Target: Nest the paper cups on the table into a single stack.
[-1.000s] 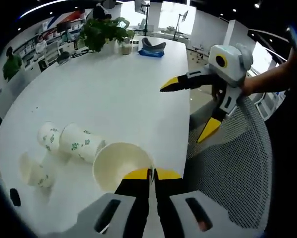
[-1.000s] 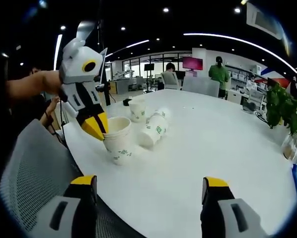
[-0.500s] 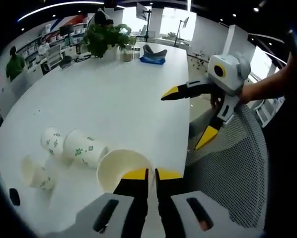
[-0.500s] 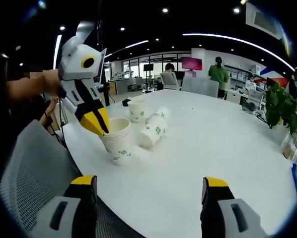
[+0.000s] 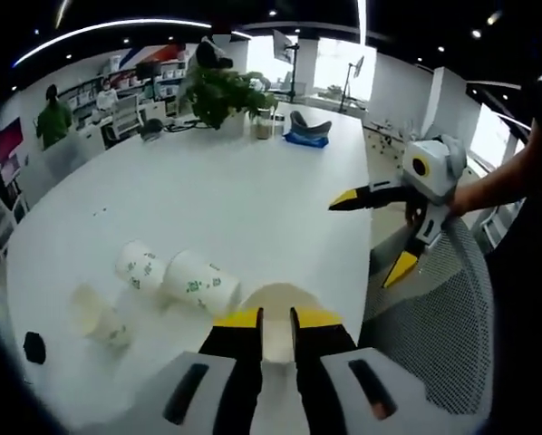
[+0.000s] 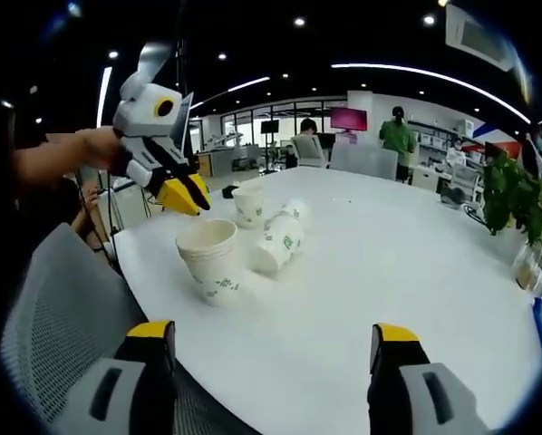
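Observation:
An upright stack of white paper cups with green print point(image 6: 212, 263) stands near the table's edge, free of any gripper. My left gripper point(image 6: 185, 195) hovers just above and left of it, jaws slightly open and holding nothing. In the left gripper view, the stack's rim point(image 5: 275, 304) shows just beyond my left gripper point(image 5: 275, 317). Two cups lie on their sides point(image 5: 198, 283) point(image 5: 142, 265), and a single cup point(image 5: 99, 317) stands to their left. My right gripper point(image 6: 273, 335) is wide open over the table edge, and it also appears at the right point(image 5: 366, 240), off the table's side.
The white table point(image 6: 389, 272) stretches far ahead. A potted plant point(image 5: 221, 91) and a blue item point(image 5: 307, 136) sit at its far end. A grey mesh chair point(image 5: 434, 317) stands against the near edge. A small black object point(image 5: 35, 346) lies at the left. People stand in the background.
My left gripper has let go of the cup stack's rim, opened slightly and risen above it. The stack stays standing on the table. The right gripper has held still.

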The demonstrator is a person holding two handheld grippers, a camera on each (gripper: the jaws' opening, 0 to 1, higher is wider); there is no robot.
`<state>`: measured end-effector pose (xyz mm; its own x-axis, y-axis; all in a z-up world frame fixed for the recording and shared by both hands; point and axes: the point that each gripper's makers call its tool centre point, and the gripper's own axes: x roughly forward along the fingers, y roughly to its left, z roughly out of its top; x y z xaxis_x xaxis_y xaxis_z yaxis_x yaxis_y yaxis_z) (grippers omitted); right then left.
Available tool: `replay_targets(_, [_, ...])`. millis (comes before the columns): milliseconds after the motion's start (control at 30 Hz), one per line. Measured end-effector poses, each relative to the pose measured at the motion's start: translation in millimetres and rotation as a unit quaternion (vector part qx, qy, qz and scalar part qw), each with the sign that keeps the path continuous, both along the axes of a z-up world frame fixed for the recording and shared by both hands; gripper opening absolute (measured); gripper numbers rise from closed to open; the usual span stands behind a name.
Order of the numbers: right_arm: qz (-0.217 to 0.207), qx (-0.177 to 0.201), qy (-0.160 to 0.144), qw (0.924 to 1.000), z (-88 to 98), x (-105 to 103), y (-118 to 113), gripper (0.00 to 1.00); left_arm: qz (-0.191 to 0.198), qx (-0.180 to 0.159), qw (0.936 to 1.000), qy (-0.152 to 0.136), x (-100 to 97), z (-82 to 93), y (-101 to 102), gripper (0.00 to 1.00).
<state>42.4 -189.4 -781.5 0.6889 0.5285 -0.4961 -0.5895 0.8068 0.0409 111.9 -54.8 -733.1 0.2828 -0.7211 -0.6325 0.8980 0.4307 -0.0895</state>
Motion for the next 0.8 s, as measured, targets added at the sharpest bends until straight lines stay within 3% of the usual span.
replay_targets(433, [0.000, -0.001, 0.001, 1.0000, -0.6, 0.1, -0.3, 0.90, 0.047, -0.001, 0.9980, -0.043, 41.7, 2.6, 30.2, 0.29])
replay_targets(800, [-0.004, -0.003, 0.002, 1.0000, -0.6, 0.8, -1.0, 0.90, 0.089, -0.020, 0.9942, -0.056, 79.4, -1.1, 47.5, 0.31])
